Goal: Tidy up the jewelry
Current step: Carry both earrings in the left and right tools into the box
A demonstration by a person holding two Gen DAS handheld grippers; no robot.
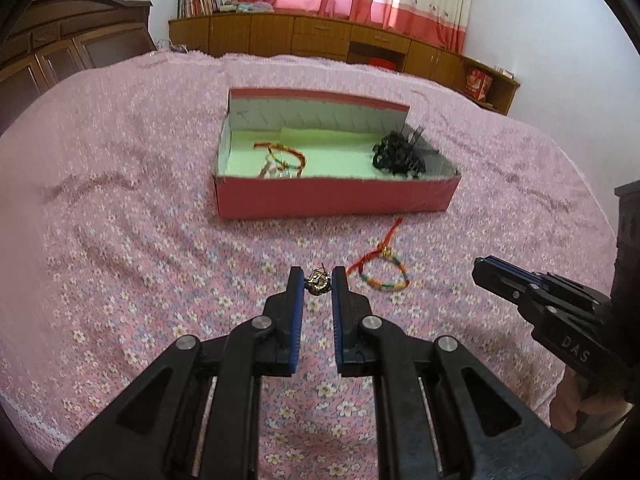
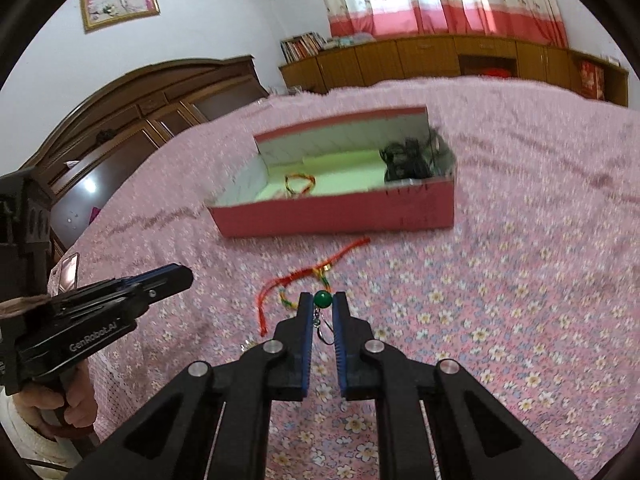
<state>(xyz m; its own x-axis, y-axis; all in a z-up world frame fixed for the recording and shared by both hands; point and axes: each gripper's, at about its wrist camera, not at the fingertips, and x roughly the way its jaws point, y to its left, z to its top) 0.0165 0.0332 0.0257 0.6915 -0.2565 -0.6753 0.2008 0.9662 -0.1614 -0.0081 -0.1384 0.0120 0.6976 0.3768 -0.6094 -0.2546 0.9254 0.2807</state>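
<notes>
Inside the red box (image 1: 336, 196) on the bed (image 1: 140, 208), part of the job looks done: a braided red-and-yellow bracelet (image 1: 286, 156) lies at its left end on the pale green floor, and a tangled black piece (image 1: 400, 152) (a hair ornament or lace band, I cannot tell which) fills its right end. Left to go, by my reckoning, are three things outside the box. A multicoloured cord bracelet (image 1: 384, 276) with red tails lies flat on the bedspread just in front of the box's near wall, untouched by either tool.

The left gripper (image 1: 316, 284) has its jaws drawn narrow, pinching a small gold wirework ornament (image 1: 318, 283) at the very tips, in front of the box. The right gripper (image 2: 322, 302) has its jaws equally narrow, clamped on a green bead (image 2: 322, 299) whose thin metal hook dangles between the blue pads (image 2: 306, 332). It, too, is in front of the box, above the loose bracelet. I judge both pieces are bound for the box next, with the cord bracelet remaining after that.
</notes>
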